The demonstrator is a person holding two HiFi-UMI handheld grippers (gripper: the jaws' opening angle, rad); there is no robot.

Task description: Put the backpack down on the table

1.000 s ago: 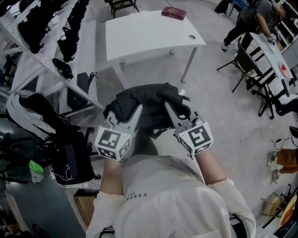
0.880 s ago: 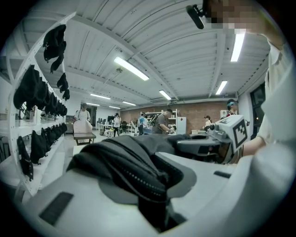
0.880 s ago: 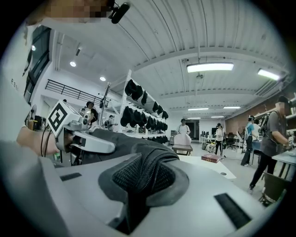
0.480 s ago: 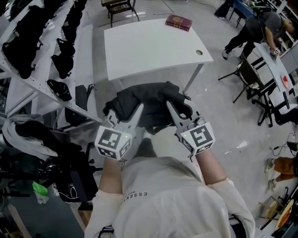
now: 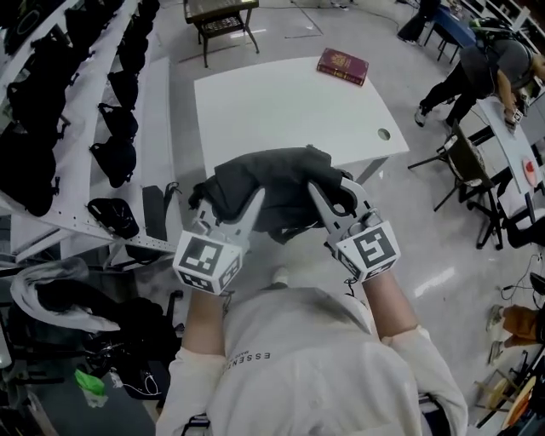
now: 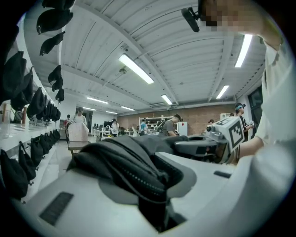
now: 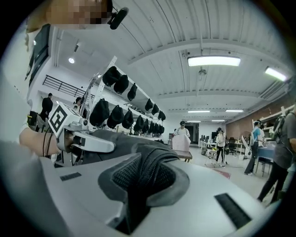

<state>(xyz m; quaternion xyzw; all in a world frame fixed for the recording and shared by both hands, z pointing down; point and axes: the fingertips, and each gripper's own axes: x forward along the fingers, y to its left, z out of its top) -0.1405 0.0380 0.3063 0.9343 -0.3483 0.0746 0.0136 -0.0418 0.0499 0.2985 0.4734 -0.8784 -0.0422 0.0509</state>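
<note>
Head view: left gripper [image 5: 250, 205] and right gripper [image 5: 320, 195] level, gripping backpack [image 5: 274, 180].

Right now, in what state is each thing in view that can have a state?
backpack: crumpled, held up from both sides, not set down yet
left gripper: shut on the backpack's fabric
right gripper: shut on the backpack's fabric
book: closed, lying flat
table: standing, carries the book at its far right corner

You've got two tongs, left tongs [image 5: 253, 200] and right tongs [image 5: 317, 189], one backpack [image 5: 274, 183], one white worktop [image 5: 281, 115], one book [image 5: 342, 65], one chair [image 5: 220, 19], one rack [image 5: 156, 102], its dark bags [image 5: 115, 157] too crowded for you to count, one person [image 5: 498, 64]
</note>
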